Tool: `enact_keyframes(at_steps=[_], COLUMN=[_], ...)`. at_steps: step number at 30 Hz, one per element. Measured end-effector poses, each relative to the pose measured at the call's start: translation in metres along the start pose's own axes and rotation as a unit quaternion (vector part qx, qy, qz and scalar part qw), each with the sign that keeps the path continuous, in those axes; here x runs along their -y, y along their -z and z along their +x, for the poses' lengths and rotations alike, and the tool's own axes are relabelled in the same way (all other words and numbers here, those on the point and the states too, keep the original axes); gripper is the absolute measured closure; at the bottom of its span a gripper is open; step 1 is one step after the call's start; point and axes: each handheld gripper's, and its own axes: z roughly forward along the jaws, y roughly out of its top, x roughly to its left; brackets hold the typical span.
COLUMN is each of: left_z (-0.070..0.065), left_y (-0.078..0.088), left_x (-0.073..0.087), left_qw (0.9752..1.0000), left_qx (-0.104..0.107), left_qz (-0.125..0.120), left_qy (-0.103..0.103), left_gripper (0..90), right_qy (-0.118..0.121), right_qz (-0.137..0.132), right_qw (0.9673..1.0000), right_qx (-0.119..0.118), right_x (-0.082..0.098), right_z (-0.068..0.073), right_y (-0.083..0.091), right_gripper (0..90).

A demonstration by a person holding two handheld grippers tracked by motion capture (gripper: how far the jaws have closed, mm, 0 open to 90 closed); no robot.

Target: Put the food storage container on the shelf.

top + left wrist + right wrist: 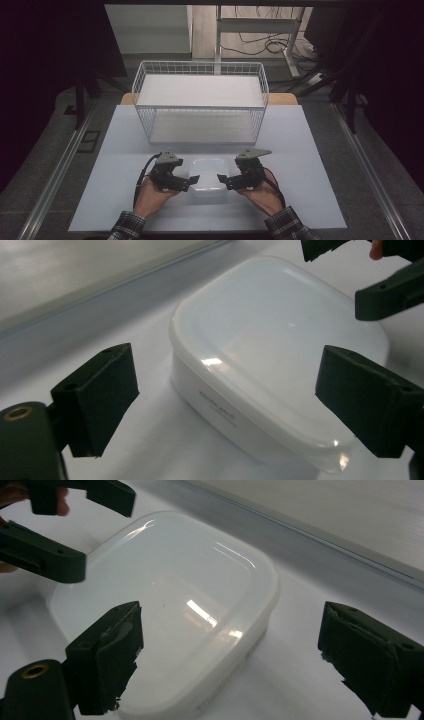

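- Closest to the camera in the high view are the person's plaid sleeves and two hands coming in from the bottom edge, each holding a black gripper.
- Left gripper sits at the left side of a white lidded plastic container. Its jaws are spread wide with nothing between them, and in the left gripper view they straddle the near corner of the box without touching it.
- Right gripper mirrors it on the container's right side, jaws also gaping apart and gripping nothing. The right gripper view has them spread either side of the box's corner.
- The container rests flat on the pale table, near the front edge, right between the two grippers. Lid's on, glossy, with some small print on the side wall.
- Behind it, further back on the table, stands a white wire basket rack with two shelves.
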Motion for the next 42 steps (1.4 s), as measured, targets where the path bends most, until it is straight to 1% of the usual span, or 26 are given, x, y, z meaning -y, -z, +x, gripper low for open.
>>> enact_keyframes(at_steps=[1, 2, 3, 4, 5, 7, 8, 9, 10, 12, 15, 16, 17, 18, 19, 20, 21, 24, 25, 26, 27, 28, 29, 30, 38, 42], left_z=[0.003, 0.003, 0.003, 0.003, 0.0, -0.002, -0.005, -0.005, -0.008, -0.013, -0.017, -0.017, -0.018, -0.017, -0.016, -0.016, -0.015, -0.016, -0.015, -0.015, -0.014, -0.014, -0.016, -0.016, -0.017, -0.014], left_y=[-0.004, -0.004, -0.007, -0.007, -0.008, -0.008, -0.006, -0.006, -0.003, 0.002, 0.013, 0.013, 0.016, 0.018, 0.021, 0.021, 0.023, 0.024, 0.025, 0.025, 0.026, 0.026, 0.026, 0.025, 0.03, 0.031], left_x=[0.003, 0.003, 0.005, 0.005, 0.006, 0.007, 0.009, 0.009, 0.012, 0.015, 0.015, 0.015, 0.015, 0.016, 0.018, 0.018, 0.018, 0.018, 0.018, 0.018, 0.019, 0.019, 0.019, 0.018, 0.006, 0.001], left_qw=[0.9996, 0.9996, 0.9989, 0.9989, 0.9977, 0.9973, 0.9972, 0.9972, 0.997, 0.9972, 0.9984, 0.9984, 0.9985, 0.9984, 0.9974, 0.9974, 0.9966, 0.9957, 0.9938, 0.9938, 0.9927, 0.9927, 0.9945, 0.9939, 0.9968, 0.9971], left_qx=[0.021, 0.021, 0.041, 0.041, 0.062, 0.068, 0.07, 0.07, 0.069, 0.06, 0.041, 0.041, 0.038, 0.039, 0.044, 0.044, 0.047, 0.047, 0.055, 0.055, 0.059, 0.059, 0.049, 0.051, 0.02, 0.01], left_qz=[-0.003, -0.003, -0.002, -0.002, 0.003, 0.004, 0.006, 0.006, 0.005, 0.002, -0.009, -0.009, -0.012, -0.013, -0.021, -0.021, -0.03, -0.038, -0.048, -0.048, -0.056, -0.056, -0.055, -0.055, -0.059, -0.061], left_qy=[0.016, 0.016, 0.024, 0.024, 0.027, 0.026, 0.026, 0.026, 0.037, 0.044, 0.039, 0.039, 0.037, 0.039, 0.052, 0.052, 0.061, 0.07, 0.084, 0.084, 0.09, 0.09, 0.075, 0.081, 0.05, 0.044], left_gripper=[7.5, 7.6, 7.7, 8.1, 9.5, 12.0, 12.8, 13.8, 15.5, 21.3, 36.6, 43.7, 48.8, 48.8, 55.9, 58.9, 61.8, 68.6, 70.6, 73.4, 77.4, 79.7, 79.7, 80.4, 80.5, 80.5], right_qy=[0.0, 0.0, -0.011, -0.019, -0.023, -0.029, -0.039, -0.037, -0.033, -0.03, -0.03, -0.03, -0.041, -0.041, -0.058, -0.058, -0.07, -0.074, -0.076, -0.076, -0.079, -0.079, -0.079, -0.079, -0.068, -0.063], right_qz=[0.007, 0.007, 0.01, 0.012, 0.015, 0.018, 0.025, 0.023, 0.02, 0.019, 0.01, 0.01, 0.007, 0.007, 0.001, 0.001, -0.004, -0.011, -0.018, -0.018, -0.026, -0.026, -0.033, -0.036, -0.056, -0.063], right_qw=[1.0, 1.0, 0.9997, 0.9993, 0.999, 0.9985, 0.9967, 0.9969, 0.9973, 0.9978, 0.9987, 0.9987, 0.9985, 0.9985, 0.9976, 0.9976, 0.9969, 0.9967, 0.9967, 0.9967, 0.9965, 0.9965, 0.9963, 0.9962, 0.9961, 0.996], right_qx=[-0.007, -0.007, -0.021, -0.03, -0.035, -0.043, -0.067, -0.066, -0.063, -0.056, -0.039, -0.039, -0.035, -0.035, -0.037, -0.037, -0.037, -0.031, -0.02, -0.02, -0.011, -0.011, -0.005, -0.001, 0.006, 0.009], right_x=[0.0, 0.0, 0.002, 0.003, 0.003, 0.004, 0.006, 0.008, 0.01, 0.012, 0.014, 0.014, 0.015, 0.015, 0.017, 0.017, 0.017, 0.017, 0.017, 0.017, 0.017, 0.017, 0.017, 0.017, 0.012, 0.007], right_z=[0.0, 0.0, 0.0, 0.0, -0.001, -0.001, 0.0, 0.002, 0.004, 0.007, 0.008, 0.008, 0.008, 0.008, 0.007, 0.007, 0.006, 0.007, 0.008, 0.008, 0.008, 0.008, 0.007, 0.005, 0.006, 0.007], right_y=[-0.005, -0.005, -0.009, -0.01, -0.009, -0.009, -0.008, -0.006, -0.005, 0.0, 0.012, 0.012, 0.017, 0.017, 0.022, 0.022, 0.027, 0.03, 0.032, 0.032, 0.035, 0.035, 0.037, 0.036, 0.037, 0.037], right_gripper=[9.4, 9.4, 8.8, 8.9, 9.4, 11.7, 15.6, 15.2, 15.8, 20.2, 38.5, 38.5, 46.3, 46.3, 54.3, 54.3, 60.5, 64.6, 67.5, 67.5, 74.2, 74.2, 76.7, 76.8, 76.9, 77.1])
